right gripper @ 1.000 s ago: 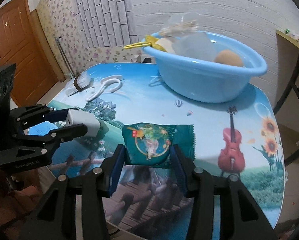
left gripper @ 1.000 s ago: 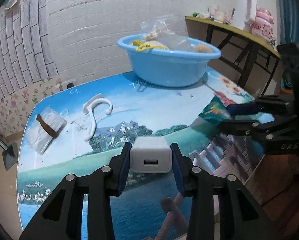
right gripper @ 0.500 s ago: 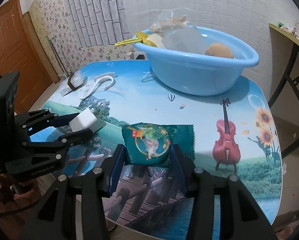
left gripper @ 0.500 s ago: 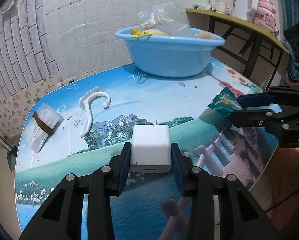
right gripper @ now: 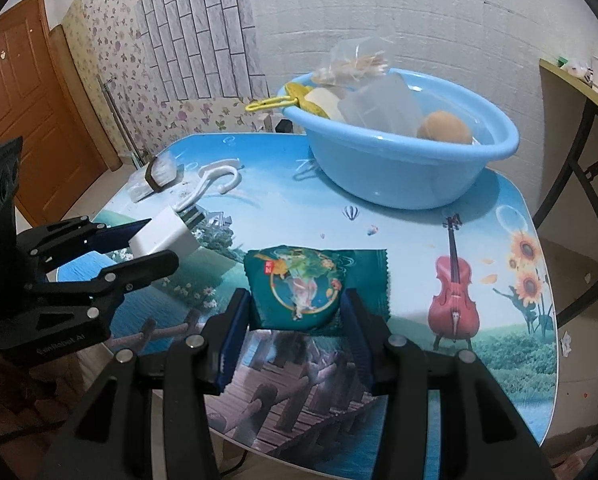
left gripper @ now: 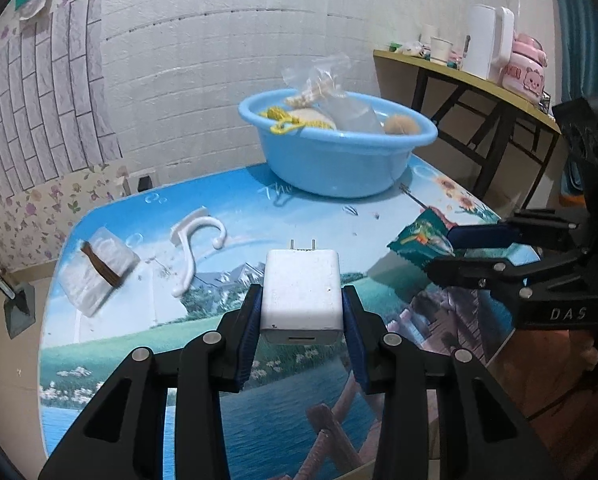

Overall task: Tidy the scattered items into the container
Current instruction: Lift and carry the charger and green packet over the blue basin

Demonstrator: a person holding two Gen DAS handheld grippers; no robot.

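Note:
My left gripper (left gripper: pixel 301 308) is shut on a white USB charger (left gripper: pixel 302 290), held above the table with its prongs pointing away. In the right wrist view the charger (right gripper: pixel 165 236) sits in the left gripper (right gripper: pixel 147 242) at the left. My right gripper (right gripper: pixel 297 308) is shut on a green snack packet (right gripper: pixel 299 286), also seen as the packet (left gripper: pixel 421 240) at the right of the left wrist view. The blue basin (left gripper: pixel 335 160) (right gripper: pixel 399 172) stands at the table's far side with a clear bag, a yellow clip and a brown ball inside.
On the picture-printed table (left gripper: pixel 147 344) lie a white plastic hook (left gripper: pixel 195 248) (right gripper: pixel 215 180) and a small clear packet with a brown band (left gripper: pixel 99 272) (right gripper: pixel 159 172) at the far left. A side table with a kettle (left gripper: pixel 491 40) stands at the right. A brown door (right gripper: pixel 23 104) is at the left.
The left gripper tipped and lifted a little, so the charger's top face and prongs now show instead of its port end. The right gripper kept still with the packet.

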